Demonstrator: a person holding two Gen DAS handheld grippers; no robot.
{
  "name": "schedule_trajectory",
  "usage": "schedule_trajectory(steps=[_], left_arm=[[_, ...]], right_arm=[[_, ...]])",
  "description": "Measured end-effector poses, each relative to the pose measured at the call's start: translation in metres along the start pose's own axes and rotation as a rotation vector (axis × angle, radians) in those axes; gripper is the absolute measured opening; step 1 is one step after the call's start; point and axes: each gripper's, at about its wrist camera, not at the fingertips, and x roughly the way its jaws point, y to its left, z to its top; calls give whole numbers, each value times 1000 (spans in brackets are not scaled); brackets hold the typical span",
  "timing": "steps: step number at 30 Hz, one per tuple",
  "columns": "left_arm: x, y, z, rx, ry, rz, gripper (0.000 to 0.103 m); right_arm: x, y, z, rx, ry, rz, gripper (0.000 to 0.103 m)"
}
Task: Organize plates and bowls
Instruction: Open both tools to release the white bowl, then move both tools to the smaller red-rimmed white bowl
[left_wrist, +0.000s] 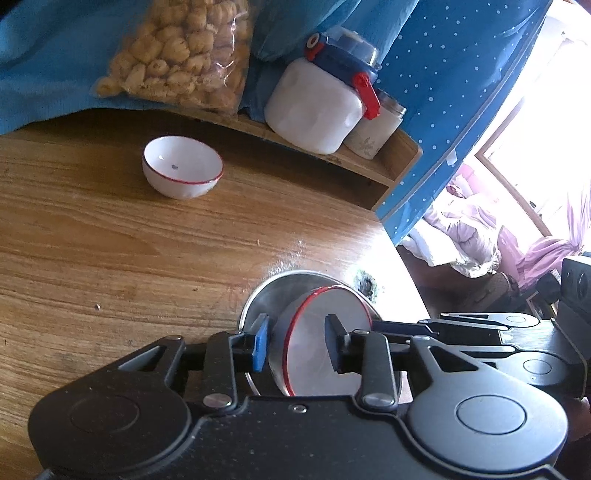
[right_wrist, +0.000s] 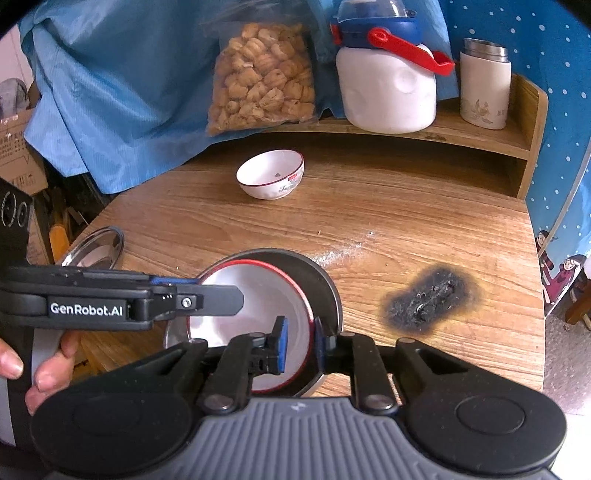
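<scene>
Nearest my left camera, the left tongs (left_wrist: 297, 341) straddle the wall of a red-rimmed bowl (left_wrist: 325, 347) that sits tilted on a steel plate (left_wrist: 273, 291) at the table's (left_wrist: 110, 236) near right corner; the blue pad (left_wrist: 260, 343) stands outside the wall and the dark one inside, and with daylight showing beside the pads I read them as released. A second red-rimmed bowl (left_wrist: 183, 171) stands upright and alone toward the far edge, apparently empty but for a dark speck, with bare wood all around it. Behind, on a raised shelf (left_wrist: 369, 162), stand a white jug (left_wrist: 314, 110) and a bag of snacks (left_wrist: 177, 55). From my right camera, the right tongs (right_wrist: 300, 341) are clenched on the near rim of the tilted bowl (right_wrist: 258, 295) where it meets the plate (right_wrist: 328, 284). The left tongs (right_wrist: 207, 295) reach in across its left rim. Another steel plate (right_wrist: 96, 247) lies at the left edge, a burn mark (right_wrist: 428, 299) toward the right edge, and the far bowl (right_wrist: 271, 179) beyond.
</scene>
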Motion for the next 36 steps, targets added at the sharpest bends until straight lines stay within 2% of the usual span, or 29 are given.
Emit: schedule_trajectory(steps=[5, 8, 11, 13, 15, 16, 18, 20, 21, 23, 26, 31, 36], left_arm=[[-2, 0, 3, 0, -21, 4, 34], [-5, 0, 7, 5, -38, 8, 38], [-7, 1, 11, 3, -55, -13, 38], [-10, 0, 15, 13, -78, -14, 43], [-13, 0, 20, 18, -102, -10, 62], [-14, 0, 22, 18, -120, 2, 67], [-16, 1, 27, 34, -151, 37, 89], [-17, 3, 31, 54, -187, 91, 97], [-17, 6, 34, 53, -203, 120, 101], [-16, 15, 38, 39, -225, 165, 102], [-10, 34, 50, -11, -229, 249, 102], [4, 65, 65, -37, -214, 401, 102], [17, 82, 78, -50, -197, 458, 102]], right_arm=[[0, -1, 2, -9, 0, 0, 22], [-1, -1, 5, -14, -8, 2, 23], [-5, -1, 7, -17, -23, 12, 23], [-7, 0, 10, -23, -34, 15, 23], [-11, 0, 13, -26, -52, 20, 24], [-13, 0, 15, -27, -63, 23, 27], [-16, -1, 20, -24, -87, 21, 39], [-16, -3, 25, -21, -106, 14, 59], [-14, -4, 27, -21, -110, 9, 62], [-10, -6, 31, -18, -113, -7, 77], [-1, -9, 38, -9, -120, -25, 95], [17, -7, 48, -28, -127, -59, 100], [32, -3, 58, -55, -113, -77, 103]])
